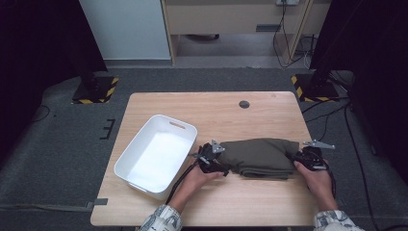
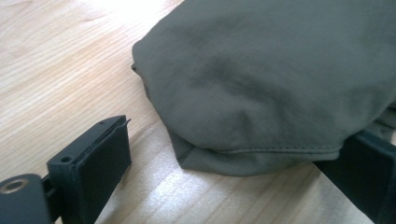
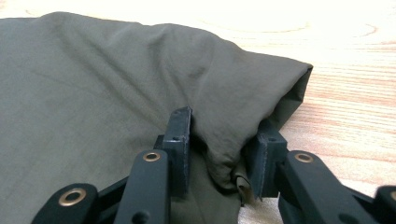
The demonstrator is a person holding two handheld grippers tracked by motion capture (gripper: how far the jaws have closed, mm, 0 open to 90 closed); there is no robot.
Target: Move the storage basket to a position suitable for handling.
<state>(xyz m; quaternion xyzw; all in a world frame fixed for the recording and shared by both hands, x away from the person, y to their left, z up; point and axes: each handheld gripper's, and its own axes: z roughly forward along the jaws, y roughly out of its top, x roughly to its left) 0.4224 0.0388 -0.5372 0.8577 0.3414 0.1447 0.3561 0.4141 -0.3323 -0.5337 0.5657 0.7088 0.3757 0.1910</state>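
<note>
Folded olive-green cloth (image 1: 262, 157) lies on the wooden table (image 1: 216, 110), just right of a white plastic bin (image 1: 156, 155). The right tool (image 3: 219, 149) is clenched on a bunched fold at the cloth's right end, its pads pressing the fabric from both sides. At the opposite end, the left tool (image 2: 233, 163) stands released, jaws spread wide with the cloth's edge lying between them on the table.

High view: fixed overhead, looking forward and down at the whole tabletop (image 1: 216, 108). Both gripper views sit low and very close, facing opposite ends of the folded olive cloth (image 1: 260, 156), shared by all three views.
</note>
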